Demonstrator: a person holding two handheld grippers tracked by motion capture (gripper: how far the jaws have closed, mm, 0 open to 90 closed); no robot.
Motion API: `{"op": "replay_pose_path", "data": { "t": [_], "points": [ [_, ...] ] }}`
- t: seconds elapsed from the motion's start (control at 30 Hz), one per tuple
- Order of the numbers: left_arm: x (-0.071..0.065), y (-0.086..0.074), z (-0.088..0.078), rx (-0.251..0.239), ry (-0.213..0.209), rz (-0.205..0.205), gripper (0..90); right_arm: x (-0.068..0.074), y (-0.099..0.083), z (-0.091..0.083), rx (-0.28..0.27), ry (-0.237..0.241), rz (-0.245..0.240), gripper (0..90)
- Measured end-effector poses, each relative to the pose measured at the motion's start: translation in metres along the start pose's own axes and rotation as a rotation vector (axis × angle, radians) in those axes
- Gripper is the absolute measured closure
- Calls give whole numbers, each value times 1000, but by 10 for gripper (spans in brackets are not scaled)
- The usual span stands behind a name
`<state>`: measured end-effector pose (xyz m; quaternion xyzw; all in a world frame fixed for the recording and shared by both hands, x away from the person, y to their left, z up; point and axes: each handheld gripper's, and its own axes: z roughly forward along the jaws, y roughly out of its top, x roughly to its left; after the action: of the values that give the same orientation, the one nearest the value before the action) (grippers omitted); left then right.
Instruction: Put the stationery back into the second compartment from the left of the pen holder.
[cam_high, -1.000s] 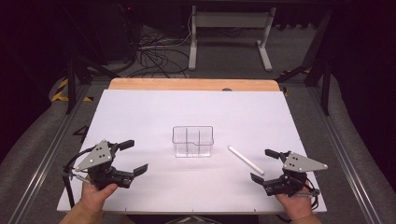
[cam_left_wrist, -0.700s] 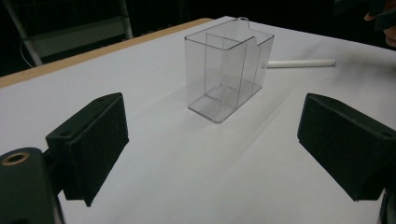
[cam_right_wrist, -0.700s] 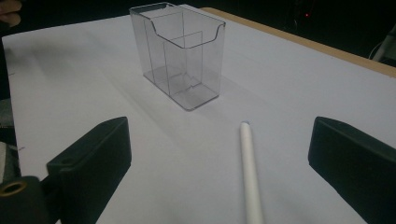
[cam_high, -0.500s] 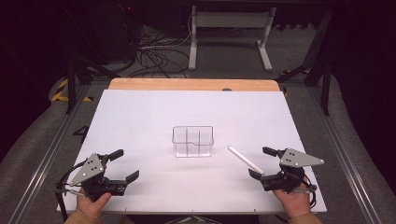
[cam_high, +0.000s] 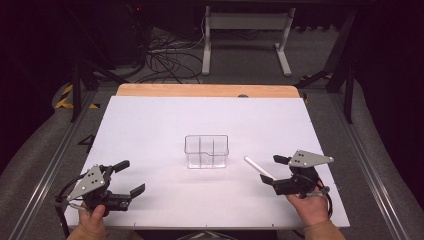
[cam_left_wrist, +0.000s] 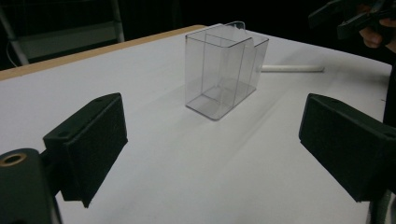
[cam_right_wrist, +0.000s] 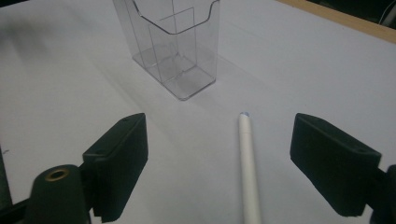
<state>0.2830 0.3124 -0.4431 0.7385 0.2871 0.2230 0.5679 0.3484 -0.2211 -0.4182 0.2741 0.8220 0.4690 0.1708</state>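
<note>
A clear plastic box (cam_high: 206, 151) with inner dividers stands upright mid-table, also in the left gripper view (cam_left_wrist: 224, 70) and the right gripper view (cam_right_wrist: 173, 44). A white pen (cam_high: 259, 168) lies flat to its right. My right gripper (cam_high: 271, 170) sits over the pen's near end. Its jaws have just been closing a little but stand apart on either side of the pen (cam_right_wrist: 249, 168), not touching it. The left gripper (cam_high: 131, 176) is open and empty near the front left, pointing toward the box. From there the pen (cam_left_wrist: 292, 68) lies beyond the box.
A white board (cam_high: 150, 125) covers the table, with a wooden strip (cam_high: 207, 90) along its far edge. Metal rails run along both sides. Cables and a stand's legs (cam_high: 245, 45) lie on the floor behind. The right gripper (cam_left_wrist: 355, 16) appears at the top right of the left gripper view.
The left hand has drawn back toward the front left edge and lowered. The right gripper has edged forward and left over the pen's near end, its jaws slightly narrower.
</note>
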Motion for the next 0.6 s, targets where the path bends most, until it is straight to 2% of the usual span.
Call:
{"op": "replay_pose_path", "data": {
  "t": [0.2,0.6],
  "points": [
    [0,-1,0,2,11,-4,85,-3,12,15,73,-15,9,233],
    [-1,0,1,10,20,14,85,-9,25,41,227,-56,12,291]
  ]
}}
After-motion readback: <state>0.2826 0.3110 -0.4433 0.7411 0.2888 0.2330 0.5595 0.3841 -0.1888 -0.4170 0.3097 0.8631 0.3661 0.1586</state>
